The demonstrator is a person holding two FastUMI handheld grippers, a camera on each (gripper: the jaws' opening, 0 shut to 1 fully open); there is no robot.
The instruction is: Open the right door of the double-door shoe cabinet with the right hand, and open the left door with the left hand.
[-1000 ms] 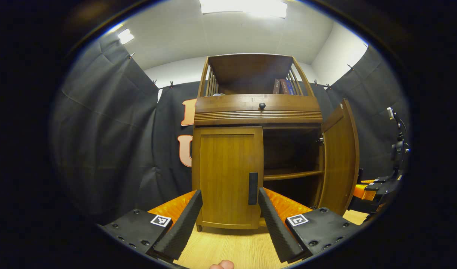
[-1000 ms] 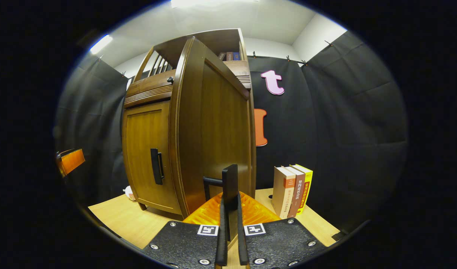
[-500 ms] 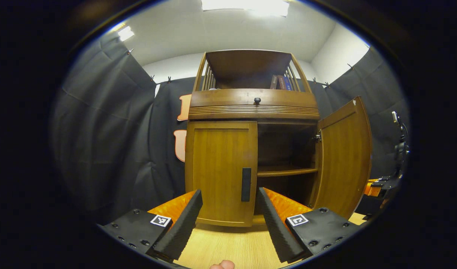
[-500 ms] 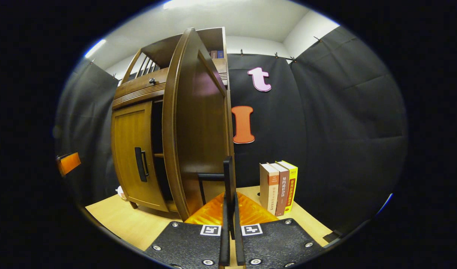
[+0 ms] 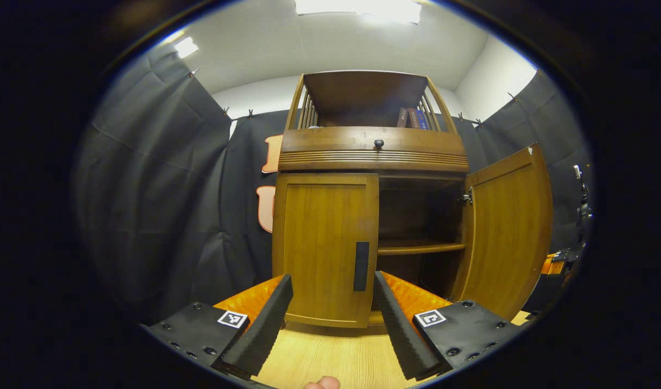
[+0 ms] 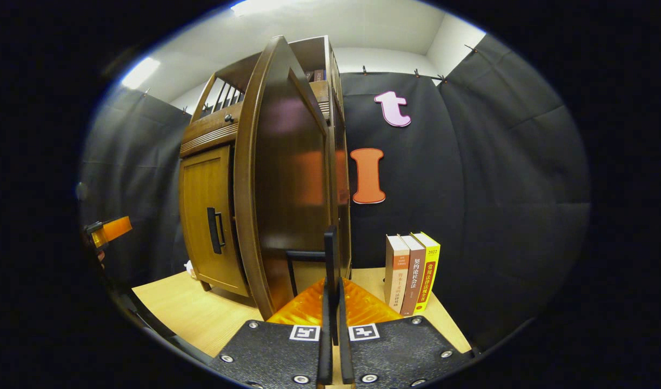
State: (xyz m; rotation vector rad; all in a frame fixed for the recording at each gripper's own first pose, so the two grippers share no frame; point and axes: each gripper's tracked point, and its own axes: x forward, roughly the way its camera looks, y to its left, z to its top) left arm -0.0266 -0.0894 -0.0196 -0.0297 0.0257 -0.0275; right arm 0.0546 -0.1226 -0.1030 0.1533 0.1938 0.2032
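The wooden shoe cabinet [image 5: 372, 148] stands on the table straight ahead in the left gripper view. Its left door [image 5: 319, 243] is closed, with a dark vertical handle [image 5: 361, 266] at its inner edge. My left gripper [image 5: 332, 278] is open, a short way in front of that handle and touching nothing. The right door [image 5: 511, 232] is swung wide open, baring a shelf [image 5: 419, 247] inside. In the right gripper view my right gripper [image 6: 333, 294] is shut on the right door's dark handle [image 6: 331, 251], and the right door [image 6: 287, 178] stands edge-on just ahead.
Three upright books [image 6: 412, 273] stand on the light wooden table [image 6: 195, 310] right of the cabinet. More books [image 5: 411, 118] sit on the cabinet's top shelf above a drawer with a round knob [image 5: 378, 143]. Black cloth walls close in behind and on both sides.
The right door has swung farther open, carried by my right gripper on its handle. My left gripper has stayed open in front of the left door, with the cabinet shifting only slightly in its view.
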